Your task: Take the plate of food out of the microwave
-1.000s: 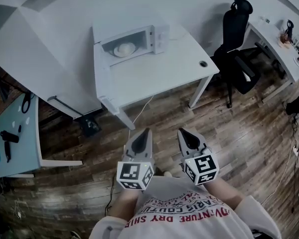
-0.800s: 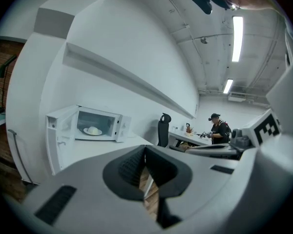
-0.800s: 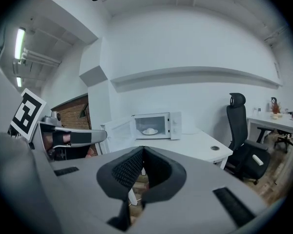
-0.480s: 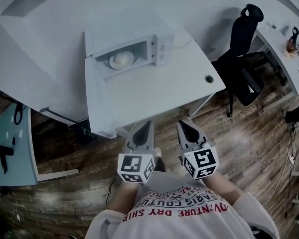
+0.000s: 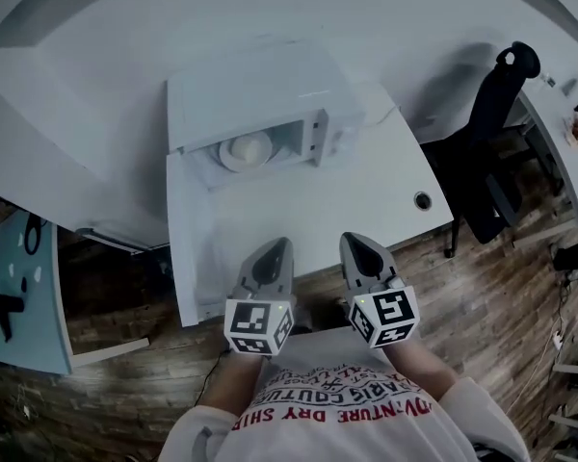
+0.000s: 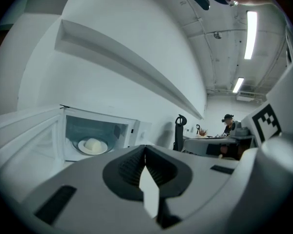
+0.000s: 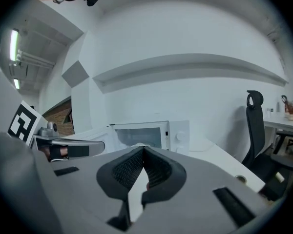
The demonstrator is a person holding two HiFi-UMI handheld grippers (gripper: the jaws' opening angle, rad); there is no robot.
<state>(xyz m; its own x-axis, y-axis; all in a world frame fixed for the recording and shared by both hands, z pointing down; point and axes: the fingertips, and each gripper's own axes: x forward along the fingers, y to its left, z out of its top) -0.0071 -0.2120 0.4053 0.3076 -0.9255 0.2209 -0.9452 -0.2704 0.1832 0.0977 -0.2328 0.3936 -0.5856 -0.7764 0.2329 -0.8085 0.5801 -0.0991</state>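
Note:
A white microwave (image 5: 260,104) stands on the far side of a white table (image 5: 366,200) with its door (image 5: 188,248) swung open to the left. Inside sits a plate (image 5: 245,150) with a pale mound of food; the left gripper view shows the plate (image 6: 92,146) in the lit cavity. My left gripper (image 5: 280,245) and right gripper (image 5: 351,240) hover side by side over the table's near edge, well short of the microwave. Both are shut and hold nothing. The right gripper view shows the microwave (image 7: 146,134) ahead.
A black office chair (image 5: 496,133) stands right of the table. A round cable hole (image 5: 422,200) sits in the table's right part. A pale side table (image 5: 14,287) with small dark objects is at the far left. A desk with clutter (image 5: 573,114) is at right.
The view has closed in on the table: microwave and table look larger and nearer. Both grippers now reach over the table's near edge instead of over the wooden floor. Their jaws stay shut.

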